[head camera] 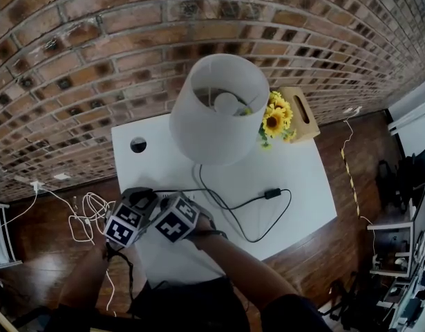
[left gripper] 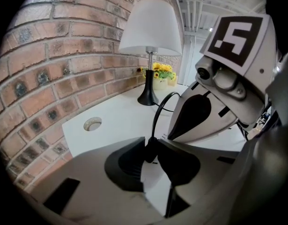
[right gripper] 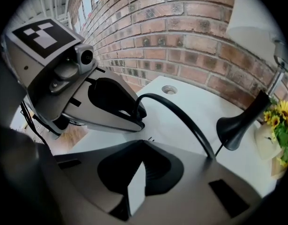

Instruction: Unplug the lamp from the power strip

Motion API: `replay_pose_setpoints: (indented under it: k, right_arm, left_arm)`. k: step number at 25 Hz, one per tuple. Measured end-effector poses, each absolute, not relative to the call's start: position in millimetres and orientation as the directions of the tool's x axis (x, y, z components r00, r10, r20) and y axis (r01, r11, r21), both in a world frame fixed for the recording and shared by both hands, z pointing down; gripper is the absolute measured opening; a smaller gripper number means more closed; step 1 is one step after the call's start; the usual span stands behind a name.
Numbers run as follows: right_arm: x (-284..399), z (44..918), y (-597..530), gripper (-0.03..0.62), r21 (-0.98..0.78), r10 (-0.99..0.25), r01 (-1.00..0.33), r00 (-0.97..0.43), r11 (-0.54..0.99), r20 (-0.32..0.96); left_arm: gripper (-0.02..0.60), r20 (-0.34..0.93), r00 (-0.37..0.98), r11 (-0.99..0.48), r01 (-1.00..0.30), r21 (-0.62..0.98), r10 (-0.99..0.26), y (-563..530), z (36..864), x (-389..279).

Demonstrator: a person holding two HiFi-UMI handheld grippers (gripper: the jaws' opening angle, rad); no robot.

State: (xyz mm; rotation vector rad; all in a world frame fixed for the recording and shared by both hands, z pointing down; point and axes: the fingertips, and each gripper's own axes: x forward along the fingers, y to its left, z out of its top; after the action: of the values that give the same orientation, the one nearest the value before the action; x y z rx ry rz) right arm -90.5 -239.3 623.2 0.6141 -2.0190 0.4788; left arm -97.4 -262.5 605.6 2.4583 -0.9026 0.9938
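Observation:
The lamp [head camera: 219,109] with its white shade stands at the back of the white table [head camera: 302,192]. Its black cord [head camera: 253,237] loops across the table to the front left corner, where both grippers meet. My left gripper [left gripper: 152,154] is shut on the cord's black plug [left gripper: 150,146]. Right under the plug is a white power strip [left gripper: 155,182]; I cannot tell whether the plug sits in it. My right gripper [right gripper: 142,146] is shut on that power strip [right gripper: 135,189], close beside the left gripper [right gripper: 139,117]. Marker cubes hide the jaws in the head view.
Sunflowers [head camera: 276,118] and a wooden tissue box [head camera: 302,113] stand right of the lamp. A round cable hole [head camera: 138,144] is in the table's back left. The brick wall [head camera: 95,61] runs behind. White cables [head camera: 88,213] lie on the wood floor at left.

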Motion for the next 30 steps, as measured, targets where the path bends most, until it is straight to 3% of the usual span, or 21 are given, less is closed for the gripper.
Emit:
replay_pose_setpoints:
  k: [15,21,30]
  right_arm:
    - [-90.3,622.8,-241.5,-0.008,-0.137,-0.21,-0.624,-0.449,0.769,0.869]
    - [-91.5,622.8,-243.8,-0.008,-0.164,-0.194,-0.632,-0.458,0.757,0.867]
    - [-91.7,622.6,-244.0,-0.008,-0.185,-0.167,-0.627,-0.459,0.757,0.873]
  left_arm:
    - [0.101,0.68,0.589,-0.78,-0.624,0.04,-0.436,-263.6,604.1,-96.9]
    - [0.1,0.673,0.6,-0.744,-0.659,0.111,-0.432,-268.9,603.8,-99.4]
    - [0.1,0.69,0.572,-0.816,-0.577,-0.046,-0.443,-261.1,604.9,-99.7]
